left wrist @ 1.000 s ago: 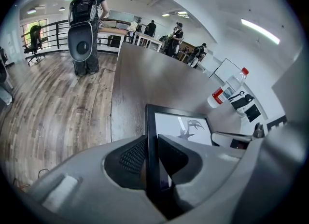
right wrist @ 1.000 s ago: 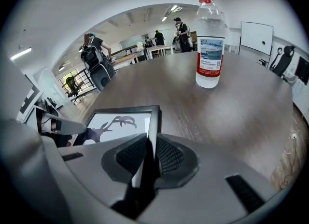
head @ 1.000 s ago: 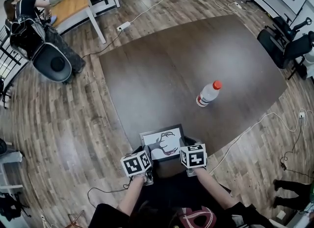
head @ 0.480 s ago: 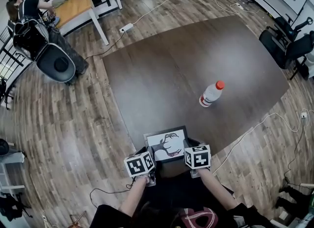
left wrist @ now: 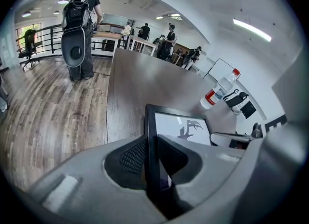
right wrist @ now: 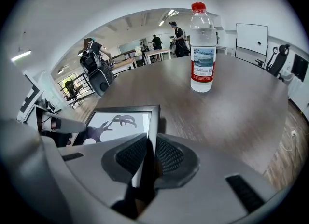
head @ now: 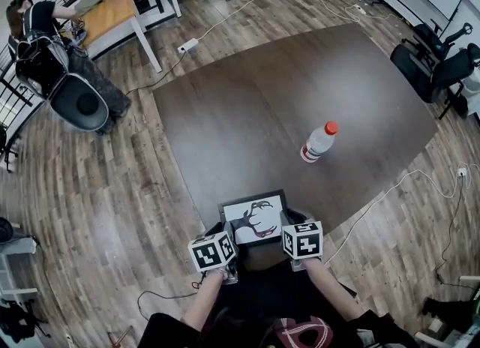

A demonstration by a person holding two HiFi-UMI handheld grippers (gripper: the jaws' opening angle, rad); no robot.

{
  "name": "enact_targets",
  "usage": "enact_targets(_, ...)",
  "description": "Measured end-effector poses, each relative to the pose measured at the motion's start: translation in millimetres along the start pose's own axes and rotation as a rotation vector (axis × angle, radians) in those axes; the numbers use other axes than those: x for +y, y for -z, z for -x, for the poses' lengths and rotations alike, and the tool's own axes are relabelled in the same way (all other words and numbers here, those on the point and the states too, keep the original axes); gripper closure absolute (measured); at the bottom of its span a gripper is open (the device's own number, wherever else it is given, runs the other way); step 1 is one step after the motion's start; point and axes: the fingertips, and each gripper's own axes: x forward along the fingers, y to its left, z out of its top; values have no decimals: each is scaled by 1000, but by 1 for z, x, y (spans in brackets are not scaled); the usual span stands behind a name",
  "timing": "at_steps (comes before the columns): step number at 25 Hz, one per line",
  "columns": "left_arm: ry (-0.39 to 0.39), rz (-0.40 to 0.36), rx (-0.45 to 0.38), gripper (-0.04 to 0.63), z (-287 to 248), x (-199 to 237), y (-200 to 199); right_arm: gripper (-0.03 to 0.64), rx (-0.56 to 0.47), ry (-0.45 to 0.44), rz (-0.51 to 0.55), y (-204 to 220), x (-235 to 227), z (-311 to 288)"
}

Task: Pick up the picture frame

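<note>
A black picture frame [head: 253, 217] with a dark animal print on white sits at the near edge of the brown table [head: 285, 99], held by both sides. My left gripper [head: 223, 239] is shut on the frame's left edge [left wrist: 151, 136], which runs between its pads. On the frame's right edge [right wrist: 153, 121] my right gripper [head: 287, 232] is shut in the same way. Whether the frame rests on the table or hangs just above it I cannot tell.
A clear water bottle [head: 319, 142] with a red cap stands on the table beyond the frame, to the right. A person [head: 41, 28] and a black chair [head: 79, 103] are at the far left. Cables [head: 397, 185] trail on the wood floor.
The frame and both grippers stay where they were; only the head view has shifted slightly.
</note>
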Motion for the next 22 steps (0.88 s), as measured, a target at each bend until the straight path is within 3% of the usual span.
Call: enact_targets(22, 92, -70, -171, 518, 38, -21, -60, 543, -214, 62, 25, -64, 11, 46)
